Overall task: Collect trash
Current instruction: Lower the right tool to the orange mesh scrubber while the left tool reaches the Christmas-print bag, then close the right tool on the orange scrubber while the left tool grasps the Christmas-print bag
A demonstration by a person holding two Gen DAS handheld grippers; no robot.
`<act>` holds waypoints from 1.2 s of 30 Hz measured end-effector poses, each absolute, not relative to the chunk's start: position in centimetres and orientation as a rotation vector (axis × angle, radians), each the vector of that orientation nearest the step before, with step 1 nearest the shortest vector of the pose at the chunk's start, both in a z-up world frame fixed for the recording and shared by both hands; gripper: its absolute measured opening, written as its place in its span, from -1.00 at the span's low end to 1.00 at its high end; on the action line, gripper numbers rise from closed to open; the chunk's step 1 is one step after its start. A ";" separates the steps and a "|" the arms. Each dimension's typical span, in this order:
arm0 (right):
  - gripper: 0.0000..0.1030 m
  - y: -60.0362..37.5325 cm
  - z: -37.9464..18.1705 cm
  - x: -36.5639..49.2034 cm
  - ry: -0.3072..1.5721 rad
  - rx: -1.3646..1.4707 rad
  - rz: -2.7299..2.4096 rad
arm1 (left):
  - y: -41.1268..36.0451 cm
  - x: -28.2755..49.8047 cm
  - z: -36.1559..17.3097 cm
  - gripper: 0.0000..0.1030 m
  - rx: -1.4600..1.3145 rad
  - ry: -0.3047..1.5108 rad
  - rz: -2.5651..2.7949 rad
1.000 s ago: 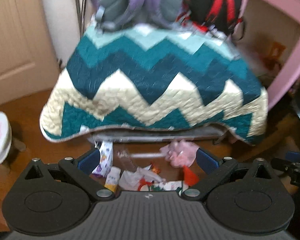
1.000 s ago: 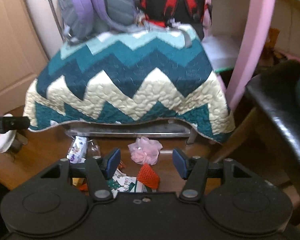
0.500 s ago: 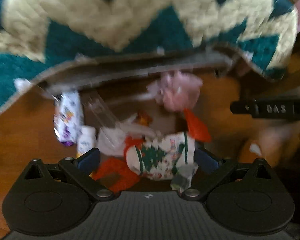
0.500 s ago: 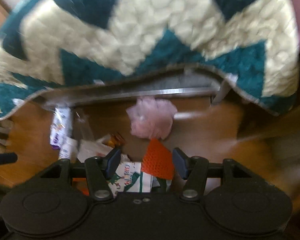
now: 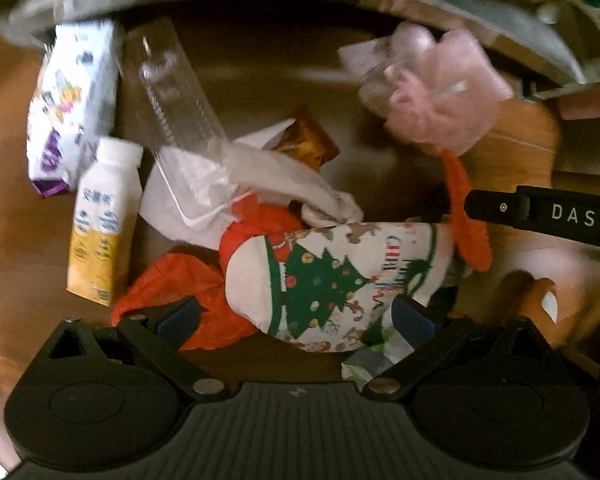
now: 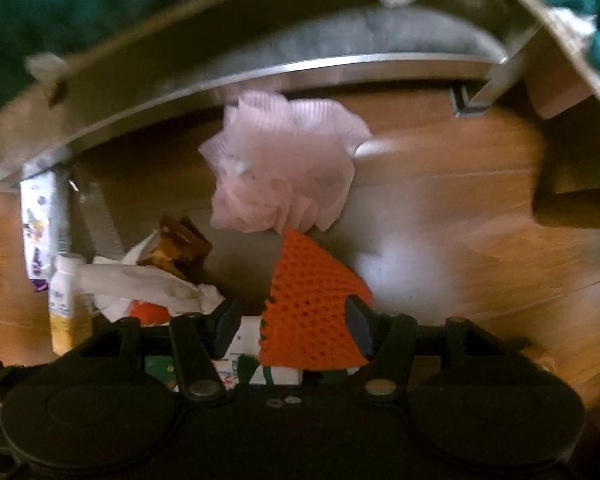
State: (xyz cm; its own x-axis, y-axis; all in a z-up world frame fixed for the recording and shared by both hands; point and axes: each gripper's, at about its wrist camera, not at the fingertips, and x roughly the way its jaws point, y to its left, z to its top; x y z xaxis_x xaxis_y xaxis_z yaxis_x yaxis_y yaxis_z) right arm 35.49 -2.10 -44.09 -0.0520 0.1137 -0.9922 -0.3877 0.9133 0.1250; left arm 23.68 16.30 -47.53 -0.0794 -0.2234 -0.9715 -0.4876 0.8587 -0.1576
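— What lies above the pile?
— A teal quilt [image 6: 40,20] draped over a grey metal frame [image 6: 260,76].
— And underneath?
— A brown wooden floor [image 6: 480,248], blurred in places.

A warm brown wooden floor [image 6: 480,248] runs beneath a low metal frame [image 6: 300,70] draped with a teal blanket [image 6: 40,12].

Warm, dim indoor light; both fisheye views bend at the edges and smear with motion blur.

Black tongs [image 5: 296,318], blue pads [image 5: 410,314], silver pivot screws
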 end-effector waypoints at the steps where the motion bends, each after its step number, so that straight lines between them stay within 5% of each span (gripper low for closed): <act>1: 0.11 -1.8 -44.8 35.6 1.582 -0.223 0.409 | 16.4 23.6 -48.1 0.98 -0.567 1.674 0.244; 10: 0.05 -1.5 -48.7 36.2 1.633 -0.177 0.385 | 17.0 23.9 -51.4 0.82 -0.638 1.714 0.240; 16: -0.01 -1.3 -49.5 36.2 1.625 -0.188 0.379 | 17.3 24.1 -52.2 0.12 -0.670 1.725 0.232; 18: -0.32 -1.2 -49.5 36.3 1.618 -0.201 0.379 | 17.3 24.2 -52.0 -0.07 -0.673 1.718 0.234; 19: -0.73 -1.3 -49.5 36.2 1.619 -0.203 0.376 | 17.3 24.3 -51.9 -0.15 -0.670 1.718 0.232; 23: -0.81 -1.5 -48.9 36.2 1.614 -0.212 0.374 | 17.1 24.3 -51.2 -0.48 -0.668 1.715 0.224; 36: -0.84 -5.4 -38.7 35.5 1.496 -0.212 0.342 | 13.9 24.0 -41.9 -0.70 -0.515 1.628 0.205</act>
State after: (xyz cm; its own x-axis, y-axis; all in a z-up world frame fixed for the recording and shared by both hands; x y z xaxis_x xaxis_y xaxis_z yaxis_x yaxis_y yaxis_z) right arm 35.52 -5.36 -38.69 0.0397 0.0913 -0.9950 -0.3503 0.9339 0.0717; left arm 23.99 13.93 -41.95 -0.0457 -0.2078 -0.9771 -0.4430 0.8809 -0.1666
